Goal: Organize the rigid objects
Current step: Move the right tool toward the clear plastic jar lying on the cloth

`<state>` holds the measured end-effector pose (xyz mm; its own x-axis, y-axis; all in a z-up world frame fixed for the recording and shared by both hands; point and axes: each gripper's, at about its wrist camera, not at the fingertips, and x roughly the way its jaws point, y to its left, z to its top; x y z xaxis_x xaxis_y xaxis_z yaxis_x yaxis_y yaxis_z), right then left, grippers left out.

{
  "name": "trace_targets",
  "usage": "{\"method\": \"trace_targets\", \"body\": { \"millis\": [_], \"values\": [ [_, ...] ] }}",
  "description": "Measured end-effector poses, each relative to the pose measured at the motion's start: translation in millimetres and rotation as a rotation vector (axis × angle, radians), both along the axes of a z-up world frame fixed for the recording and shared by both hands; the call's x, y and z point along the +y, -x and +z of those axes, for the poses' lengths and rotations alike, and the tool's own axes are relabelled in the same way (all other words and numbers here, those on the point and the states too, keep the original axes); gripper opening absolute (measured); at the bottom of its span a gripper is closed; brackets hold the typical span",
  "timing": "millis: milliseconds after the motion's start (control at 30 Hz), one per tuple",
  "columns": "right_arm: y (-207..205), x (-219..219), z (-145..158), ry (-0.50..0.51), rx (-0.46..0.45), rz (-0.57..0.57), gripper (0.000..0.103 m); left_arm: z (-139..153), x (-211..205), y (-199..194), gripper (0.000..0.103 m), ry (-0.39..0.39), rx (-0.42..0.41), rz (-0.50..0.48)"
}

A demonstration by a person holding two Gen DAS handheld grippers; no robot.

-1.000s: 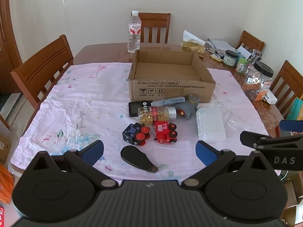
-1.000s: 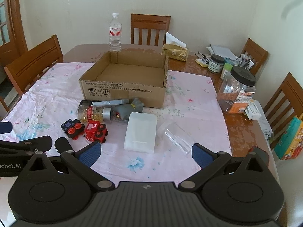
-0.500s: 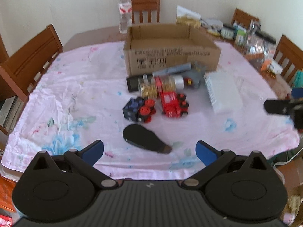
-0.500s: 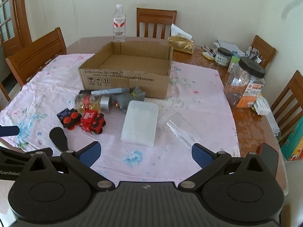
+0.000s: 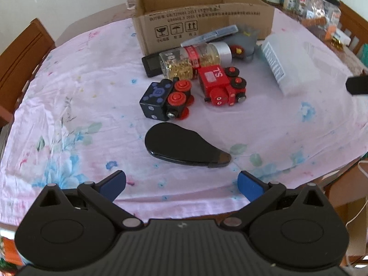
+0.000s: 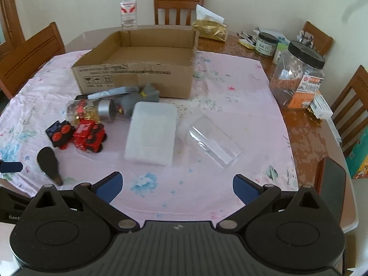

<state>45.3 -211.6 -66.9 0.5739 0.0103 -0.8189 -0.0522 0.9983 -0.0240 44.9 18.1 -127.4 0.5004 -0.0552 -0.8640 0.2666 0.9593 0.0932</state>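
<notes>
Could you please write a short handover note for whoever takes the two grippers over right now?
Left gripper: open, empty, above the black teardrop-shaped piece.
Right gripper: open, empty, facing the white plastic box and clear container.
Cardboard box: nothing visible inside.
Blue toy car, red toy train and capsule bottle lie on the cloth in front of it.
Done: nothing packed. Left: everything.

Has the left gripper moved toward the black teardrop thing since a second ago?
Yes. The left gripper has come forward and down: the black teardrop-shaped object and cardboard box loom larger and nearer.
</notes>
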Motion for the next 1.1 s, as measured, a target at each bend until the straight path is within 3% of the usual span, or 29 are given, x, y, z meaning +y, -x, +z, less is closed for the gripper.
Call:
{"method": "trace_targets", "body": {
  "millis": [200,433,767,933,1100],
  "values": [
    [-13,-5,-6,-0.005,0.013,-0.026,0.103,-3,5,-12,0.103,0.004,-0.001,-0.04],
    [-29,-10,-5,0.013,0.002,-0.066,0.103,-9,11,-32,0.103,0.081,0.031,-0.05],
    [-76,-36,-6,0.037,-0.046,-0.278,0.103,-10,11,-43,0.103,0.085,0.031,-0.064],
    [-104,-40,-24,0.037,0.0,-0.336,0.103,-10,11,-44,0.103,0.085,0.033,-0.07],
    [-104,-35,-35,0.034,0.04,-0.324,0.103,-10,11,-44,0.103,0.083,0.037,-0.073]
  ]
}}
